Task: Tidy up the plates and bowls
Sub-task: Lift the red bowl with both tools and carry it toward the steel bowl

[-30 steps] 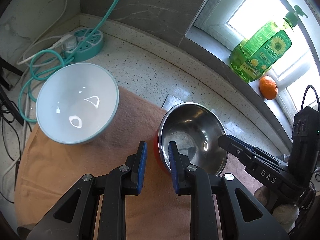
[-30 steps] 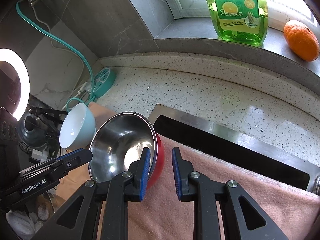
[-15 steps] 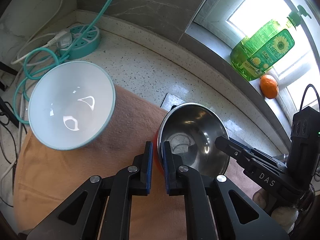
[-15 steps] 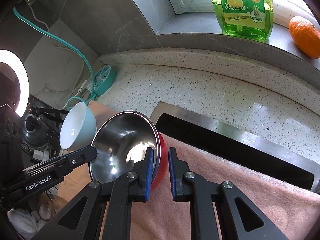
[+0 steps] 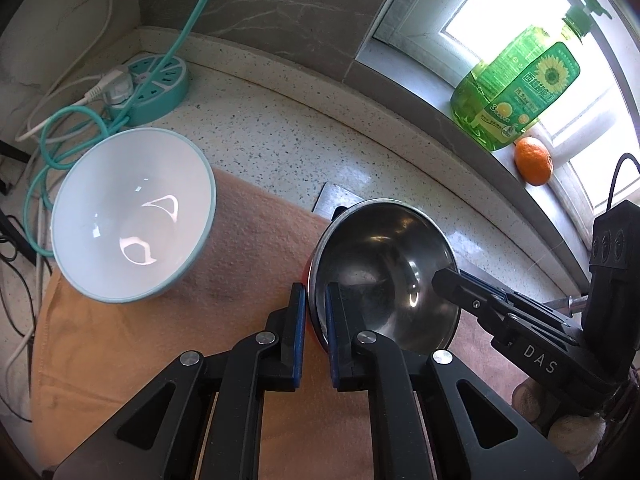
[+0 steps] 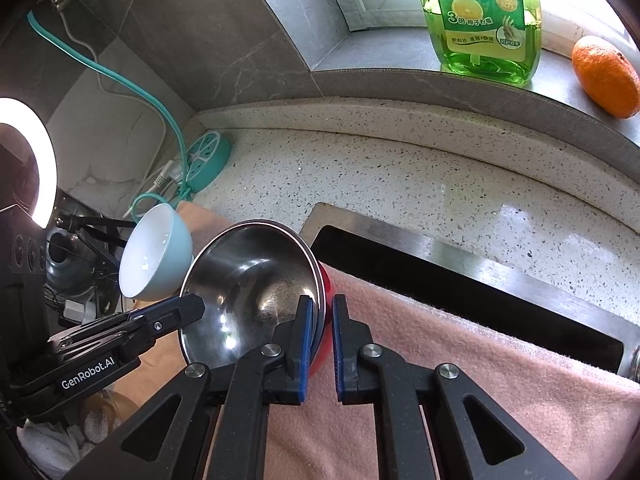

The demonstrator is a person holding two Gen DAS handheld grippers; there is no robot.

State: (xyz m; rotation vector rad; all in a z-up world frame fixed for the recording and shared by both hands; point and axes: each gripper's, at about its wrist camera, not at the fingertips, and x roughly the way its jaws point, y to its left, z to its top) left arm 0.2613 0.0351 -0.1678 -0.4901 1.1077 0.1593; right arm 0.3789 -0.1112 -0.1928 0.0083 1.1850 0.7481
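A steel bowl (image 5: 384,272) with a red outside sits on a pink towel (image 5: 248,240). My left gripper (image 5: 314,300) is shut on its near rim, one pad inside and one outside. In the right wrist view the same steel bowl (image 6: 252,288) has my right gripper (image 6: 322,316) on its opposite rim; those jaws are closing and the pads press on the wall. Each gripper shows in the other's view: the right gripper (image 5: 460,280), the left gripper (image 6: 192,308). A white bowl with a teal outside (image 5: 132,216) lies tilted on the towel to the left, also the teal bowl (image 6: 152,256).
A round teal power strip (image 5: 152,80) with looped cables sits in the back left corner. On the window sill stand a green soap bottle (image 5: 516,92) and an orange (image 5: 534,162). A sink (image 6: 440,272) opens behind the towel. A ring light (image 6: 24,160) glows at far left.
The jaws of both grippers have closed from a small gap onto the steel bowl's rim. Both hands have stayed where they were, and the bowls have not shifted.
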